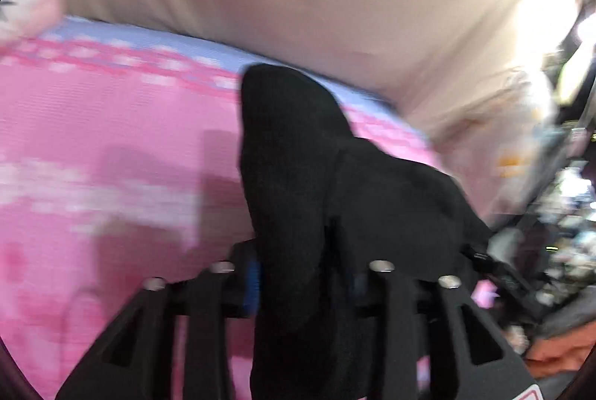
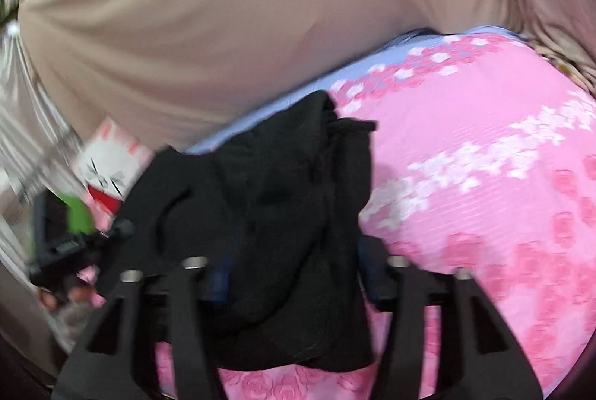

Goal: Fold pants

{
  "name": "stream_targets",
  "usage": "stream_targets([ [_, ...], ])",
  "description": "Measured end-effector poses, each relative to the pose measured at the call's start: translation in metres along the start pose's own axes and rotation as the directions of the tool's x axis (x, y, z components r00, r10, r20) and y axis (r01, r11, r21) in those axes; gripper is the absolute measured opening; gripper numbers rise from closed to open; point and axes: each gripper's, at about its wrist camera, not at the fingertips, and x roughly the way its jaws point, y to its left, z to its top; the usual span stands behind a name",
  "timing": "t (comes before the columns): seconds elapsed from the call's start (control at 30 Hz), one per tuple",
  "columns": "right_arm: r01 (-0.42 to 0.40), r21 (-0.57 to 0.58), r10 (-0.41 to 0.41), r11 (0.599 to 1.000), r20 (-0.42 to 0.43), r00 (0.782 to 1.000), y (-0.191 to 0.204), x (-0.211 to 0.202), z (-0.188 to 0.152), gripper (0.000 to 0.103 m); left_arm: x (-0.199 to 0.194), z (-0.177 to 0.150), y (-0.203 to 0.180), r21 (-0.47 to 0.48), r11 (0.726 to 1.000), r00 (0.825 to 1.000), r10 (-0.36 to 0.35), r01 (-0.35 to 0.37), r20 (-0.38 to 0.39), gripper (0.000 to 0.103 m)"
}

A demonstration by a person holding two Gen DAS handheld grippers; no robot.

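The black pants (image 1: pixel 298 154) are bunched between the fingers of my left gripper (image 1: pixel 301 273), which is shut on them and holds them above the pink floral bedsheet (image 1: pixel 111 139). In the right wrist view the same black pants (image 2: pixel 268 184) hang in a bunch from my right gripper (image 2: pixel 294 273), which is shut on them. A drawstring (image 2: pixel 350 128) shows at the top of the bunch. The other gripper (image 2: pixel 85 243) shows at the left edge, level with the pants. Both views are blurred by motion.
A beige curtain (image 2: pixel 186 9) hangs behind the bed. The bedsheet (image 2: pixel 484 176) has a pale blue band along its far edge. A white cartoon cushion (image 2: pixel 108 169) lies at the left. Cluttered items (image 1: pixel 558 213) stand at the right.
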Motion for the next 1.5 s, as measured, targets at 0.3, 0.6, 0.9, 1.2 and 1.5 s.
stream_targets([
  [0.3, 0.045, -0.055, -0.041, 0.997, 0.071, 0.997, 0.020, -0.023, -0.003, 0.054, -0.038, -0.024, 0.019, -0.015, 0.995, 0.990, 0.100, -0.099, 0.095, 0.047],
  [0.6, 0.125, -0.116, -0.130, 0.985, -0.032, 0.991, 0.031, 0.004, -0.019, 0.025, 0.021, -0.051, -0.022, 0.132, 0.968, 0.976, 0.216, -0.214, 0.000, 0.058],
  [0.9, 0.067, -0.028, -0.069, 0.997, -0.063, 0.996, 0.031, -0.003, -0.015, 0.059, 0.021, -0.053, -0.017, 0.128, 0.966, 0.974, 0.227, -0.224, -0.002, 0.064],
  [1.2, 0.064, 0.011, -0.063, 0.998, -0.078, 0.995, 0.024, 0.009, -0.022, 0.024, 0.015, -0.054, -0.014, 0.130, 0.965, 0.973, 0.231, -0.229, 0.003, 0.070],
  [1.5, 0.116, -0.104, -0.118, 0.988, -0.013, 0.993, 0.029, -0.029, -0.028, 0.018, -0.031, -0.075, 0.005, 0.134, 0.982, 0.991, 0.134, -0.134, 0.004, 0.080],
])
